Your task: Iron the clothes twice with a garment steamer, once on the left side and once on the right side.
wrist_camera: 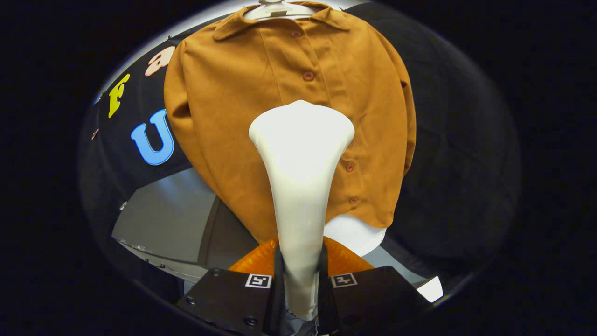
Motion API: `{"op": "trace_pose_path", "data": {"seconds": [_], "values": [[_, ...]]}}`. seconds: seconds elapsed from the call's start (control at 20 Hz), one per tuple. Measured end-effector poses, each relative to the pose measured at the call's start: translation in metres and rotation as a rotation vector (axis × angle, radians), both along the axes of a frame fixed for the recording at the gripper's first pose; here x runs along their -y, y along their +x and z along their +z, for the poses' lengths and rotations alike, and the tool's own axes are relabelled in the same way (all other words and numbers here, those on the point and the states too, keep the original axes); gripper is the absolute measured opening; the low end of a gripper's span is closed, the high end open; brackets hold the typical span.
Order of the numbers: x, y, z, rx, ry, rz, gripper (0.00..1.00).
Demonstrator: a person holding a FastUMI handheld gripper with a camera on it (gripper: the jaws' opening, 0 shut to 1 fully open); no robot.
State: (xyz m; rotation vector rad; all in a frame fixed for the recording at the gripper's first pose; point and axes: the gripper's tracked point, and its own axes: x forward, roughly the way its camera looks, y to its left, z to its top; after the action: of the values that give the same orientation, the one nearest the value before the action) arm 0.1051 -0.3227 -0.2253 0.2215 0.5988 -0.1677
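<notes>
Here, you are holding the garment steamer point(301, 186) in the gripper point(301, 284): both fingers are pressing against the narrow lower neck of the steamer, one on each side, so the jaws are pinching its handle. The steamer is rising upright from between the fingers and is flaring out into a broad, pale head that is pointing toward the garment ahead. Beyond that head, a brown button-front shirt point(233, 102) is hanging on a pale hanger point(275, 9), with its collar at the top and its buttoned placket running down the middle. The steamer head is sitting in front of the shirt's middle, over the placket, at about the height of the lower buttons point(308, 75); whether it is touching the cloth you cannot tell. An orange, ribbed part point(254, 261) is showing just behind the fingers on either side of the steamer's neck. Below the shirt's hem, a white surface point(354, 233) is peeking out, and a grey panel point(172, 219) is lying beside the shirt's lower edge.
</notes>
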Motion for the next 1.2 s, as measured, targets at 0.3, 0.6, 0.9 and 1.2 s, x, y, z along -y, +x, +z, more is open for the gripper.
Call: {"op": "trace_pose_path", "data": {"seconds": [0.3, 0.6, 0.9, 1.2], "values": [[0.057, 0.020, 0.076, 0.164, -0.069, -0.088, 0.31], [0.097, 0.045, 0.105, 0.222, -0.092, -0.119, 0.31], [0.118, 0.077, 0.101, 0.226, -0.070, -0.105, 0.31], [0.121, 0.088, 0.046, 0.129, -0.022, -0.087, 0.31]]}}
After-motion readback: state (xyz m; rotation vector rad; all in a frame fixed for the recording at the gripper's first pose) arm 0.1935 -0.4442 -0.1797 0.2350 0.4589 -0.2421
